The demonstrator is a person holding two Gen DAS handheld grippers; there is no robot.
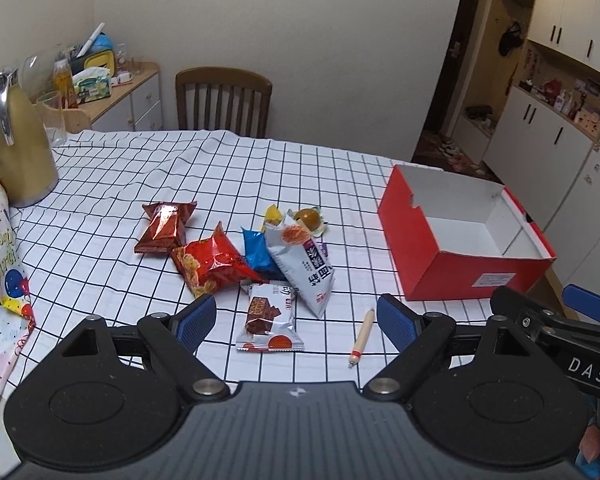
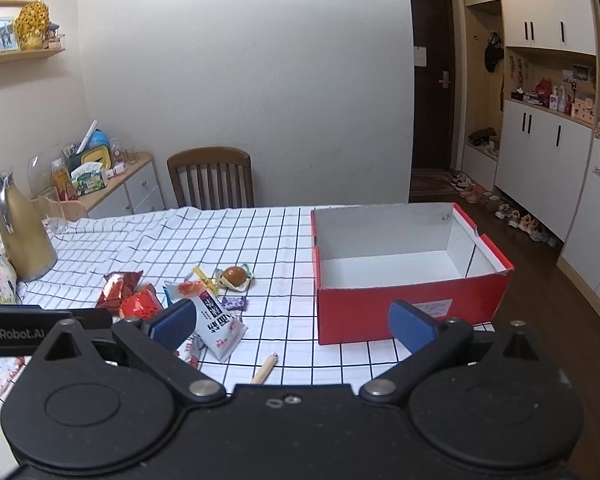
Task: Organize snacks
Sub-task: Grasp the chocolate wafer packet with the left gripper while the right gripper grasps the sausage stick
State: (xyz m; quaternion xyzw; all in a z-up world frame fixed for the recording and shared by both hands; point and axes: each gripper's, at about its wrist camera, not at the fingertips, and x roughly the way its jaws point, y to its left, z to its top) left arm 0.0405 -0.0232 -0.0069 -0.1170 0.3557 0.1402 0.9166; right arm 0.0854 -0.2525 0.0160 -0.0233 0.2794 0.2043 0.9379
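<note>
Several snack packets lie in a loose pile on the checked tablecloth (image 1: 180, 160): a brown-red packet (image 1: 163, 227), a red chips bag (image 1: 212, 265), a blue packet (image 1: 260, 254), a grey-white pouch (image 1: 306, 266), a chocolate bar packet (image 1: 269, 318) and a wrapped round sweet (image 1: 306, 218). An open red box (image 1: 460, 276), white inside and empty, stands to their right. My left gripper (image 1: 296, 320) is open, just above the chocolate bar packet. My right gripper (image 2: 292, 322) is open and empty, in front of the red box (image 2: 412, 308) and right of the grey-white pouch (image 2: 216, 326).
A small wooden stick (image 1: 362, 338) lies near the front edge, and shows in the right wrist view (image 2: 264, 368). A gold jug (image 1: 18, 148) and a glass (image 1: 54, 118) stand at the far left. A balloon-print bag (image 1: 0, 264) lies at left. A wooden chair (image 1: 223, 102) stands behind the table.
</note>
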